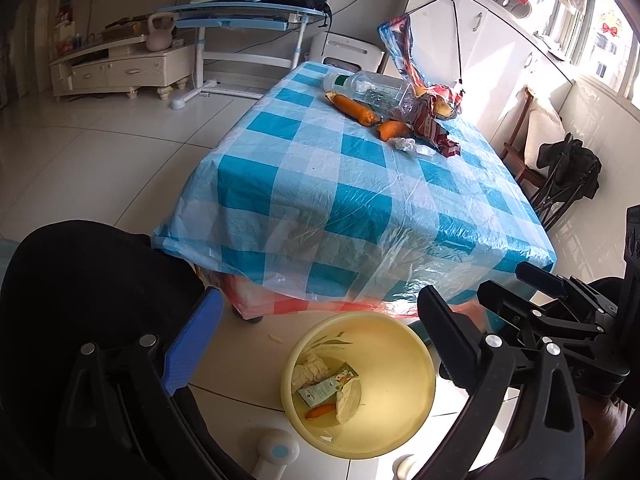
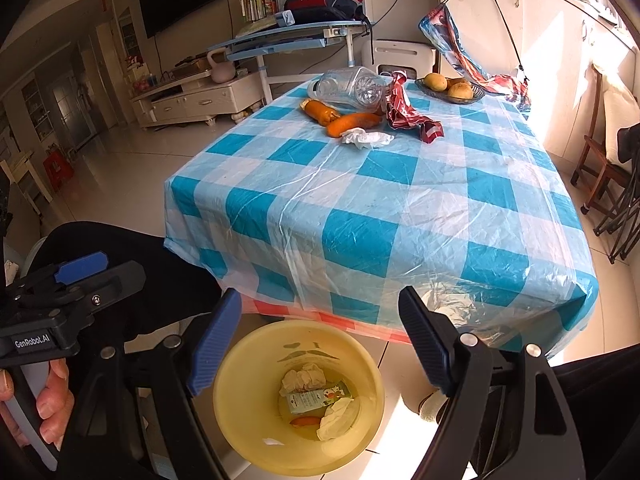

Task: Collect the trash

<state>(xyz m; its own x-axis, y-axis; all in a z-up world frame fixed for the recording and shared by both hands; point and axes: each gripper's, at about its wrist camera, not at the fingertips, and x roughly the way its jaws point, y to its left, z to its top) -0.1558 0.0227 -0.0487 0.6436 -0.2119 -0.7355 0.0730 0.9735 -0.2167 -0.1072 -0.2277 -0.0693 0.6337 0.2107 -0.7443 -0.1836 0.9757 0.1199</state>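
A yellow bin [image 1: 424, 364] [image 2: 372, 384] stands on the floor by the table's near edge, holding a tissue, a small carton [image 2: 318, 398] and an orange scrap. My left gripper [image 1: 320, 344] hangs open and empty above it. Beside it my right gripper [image 2: 320, 336] is open and empty too. At the far end of the checked tablecloth [image 2: 360, 208] lie a clear plastic bottle [image 2: 352, 88], two orange carrot-like pieces [image 2: 320, 112], a crumpled tissue [image 2: 366, 138] and a red wrapper [image 2: 404, 112].
A basket of fruit [image 2: 448, 88] sits behind the trash, with a patterned bag [image 2: 460, 48] hanging over it. A chair [image 2: 604, 168] stands right of the table, a blue desk [image 2: 296, 36] behind. Small white objects [image 1: 276, 448] lie on the floor by the bin.
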